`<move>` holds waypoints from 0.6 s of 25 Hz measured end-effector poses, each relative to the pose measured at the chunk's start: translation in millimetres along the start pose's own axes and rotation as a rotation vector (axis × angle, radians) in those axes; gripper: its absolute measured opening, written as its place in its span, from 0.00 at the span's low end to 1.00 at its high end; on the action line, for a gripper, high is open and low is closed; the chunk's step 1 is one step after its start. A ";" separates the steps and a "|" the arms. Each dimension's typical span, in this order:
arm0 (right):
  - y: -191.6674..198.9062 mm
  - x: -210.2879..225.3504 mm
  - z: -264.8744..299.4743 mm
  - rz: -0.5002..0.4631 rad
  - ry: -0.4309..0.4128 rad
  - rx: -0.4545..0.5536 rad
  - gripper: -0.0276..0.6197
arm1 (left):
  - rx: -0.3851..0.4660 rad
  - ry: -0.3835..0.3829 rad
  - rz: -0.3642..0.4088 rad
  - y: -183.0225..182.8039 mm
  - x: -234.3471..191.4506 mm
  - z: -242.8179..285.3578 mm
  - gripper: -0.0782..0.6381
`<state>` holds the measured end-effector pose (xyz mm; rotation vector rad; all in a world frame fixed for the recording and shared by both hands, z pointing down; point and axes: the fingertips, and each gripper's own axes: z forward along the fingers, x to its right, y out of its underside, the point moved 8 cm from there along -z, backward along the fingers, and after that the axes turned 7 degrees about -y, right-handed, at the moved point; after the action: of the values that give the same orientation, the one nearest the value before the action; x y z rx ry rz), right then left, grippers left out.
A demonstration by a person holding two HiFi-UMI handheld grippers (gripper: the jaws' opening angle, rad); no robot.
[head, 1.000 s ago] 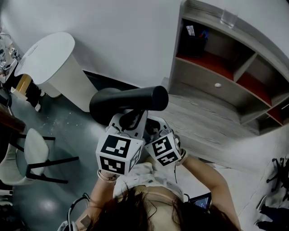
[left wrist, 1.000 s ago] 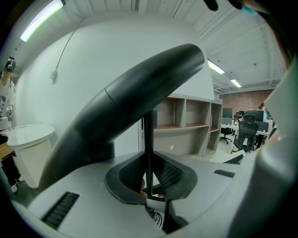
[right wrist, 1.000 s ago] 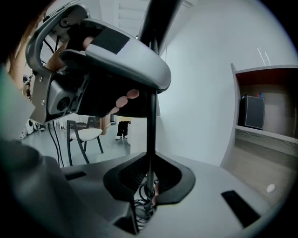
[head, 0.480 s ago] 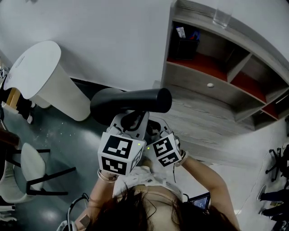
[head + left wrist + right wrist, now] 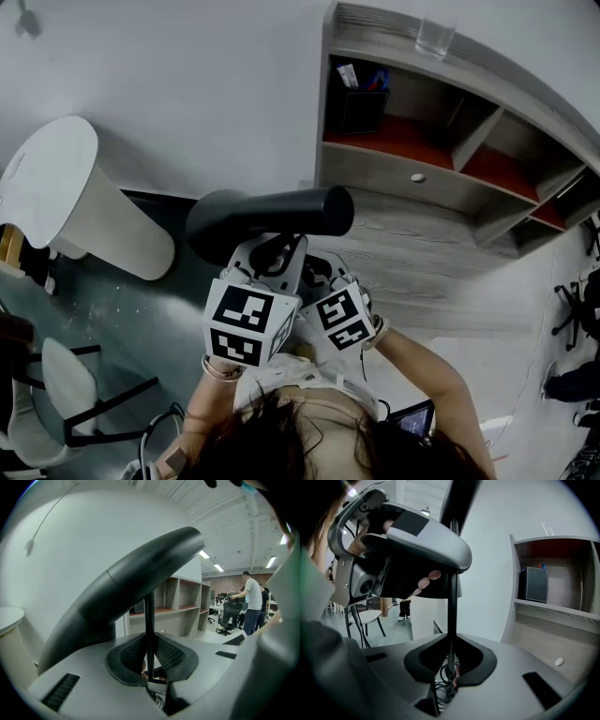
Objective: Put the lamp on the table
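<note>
Lamp: the lamp is held up at the centre of the head view, clear of the table. Its black tube-shaped shade lies crosswise, with the right end in front of the table's left edge.
Left jaws: the left gripper has its jaws nearly together, pinching the thin black stem just under the shade.
Right jaws: the right gripper also pinches the stem between nearly closed jaws, lower down than the left one, which fills the upper left of its view.
Writing: the marker cubes carry black-and-white square patterns. The things in the black pen holder, in the shelf compartment at upper centre, are too small to read.
Cut off: the top edge of the head view crops the glass on the shelf top, and the left edge crops the chair.
Hidden: the grippers cover the lamp's lower end. The person's hair fills the bottom of the head view.
Hard to make out: the cables behind both pairs of jaws are a dark tangle.
</note>
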<state>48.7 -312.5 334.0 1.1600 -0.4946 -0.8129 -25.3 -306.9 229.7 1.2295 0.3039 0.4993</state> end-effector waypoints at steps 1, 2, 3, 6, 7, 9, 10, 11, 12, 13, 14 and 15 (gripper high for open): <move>0.4 2.2 0.2 0.003 0.008 0.001 0.13 | 0.001 0.010 0.004 -0.6 -0.2 2.6 0.19; 1.1 4.1 0.4 0.007 0.017 0.001 0.13 | 0.000 0.020 0.009 -0.8 -0.1 5.1 0.19; 2.0 5.9 0.4 0.012 0.026 0.001 0.13 | 0.000 0.030 0.013 -1.0 0.1 7.7 0.19; 4.7 12.3 0.1 0.023 0.056 -0.005 0.13 | -0.002 0.058 0.028 -1.6 1.6 15.9 0.19; 5.7 14.2 -0.4 0.025 0.065 -0.007 0.13 | -0.003 0.067 0.032 -1.7 2.3 18.4 0.19; 7.8 17.6 -1.9 0.030 0.077 -0.010 0.13 | -0.003 0.082 0.034 -1.8 3.8 22.8 0.19; 8.6 19.6 -2.7 0.032 0.083 -0.011 0.13 | -0.002 0.089 0.034 -2.2 4.5 25.1 0.19; 9.3 21.9 -3.5 0.035 0.089 -0.012 0.13 | -0.002 0.096 0.034 -2.9 5.3 27.6 0.19; 9.9 24.2 -4.5 0.037 0.096 -0.012 0.13 | -0.001 0.101 0.035 -3.7 6.3 30.0 0.19; 10.7 26.3 -5.7 0.039 0.102 -0.013 0.13 | -0.002 0.107 0.036 -4.3 7.6 32.2 0.19; 11.7 28.3 -7.1 0.042 0.108 -0.015 0.13 | -0.003 0.112 0.037 -4.8 9.3 34.3 0.19; 12.8 30.4 -8.6 0.045 0.112 -0.016 0.13 | -0.005 0.116 0.037 -5.3 11.1 36.4 0.19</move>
<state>77.8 -328.7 341.2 1.1689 -0.4190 -0.7081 2.8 -332.2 236.5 1.2056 0.3786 0.6041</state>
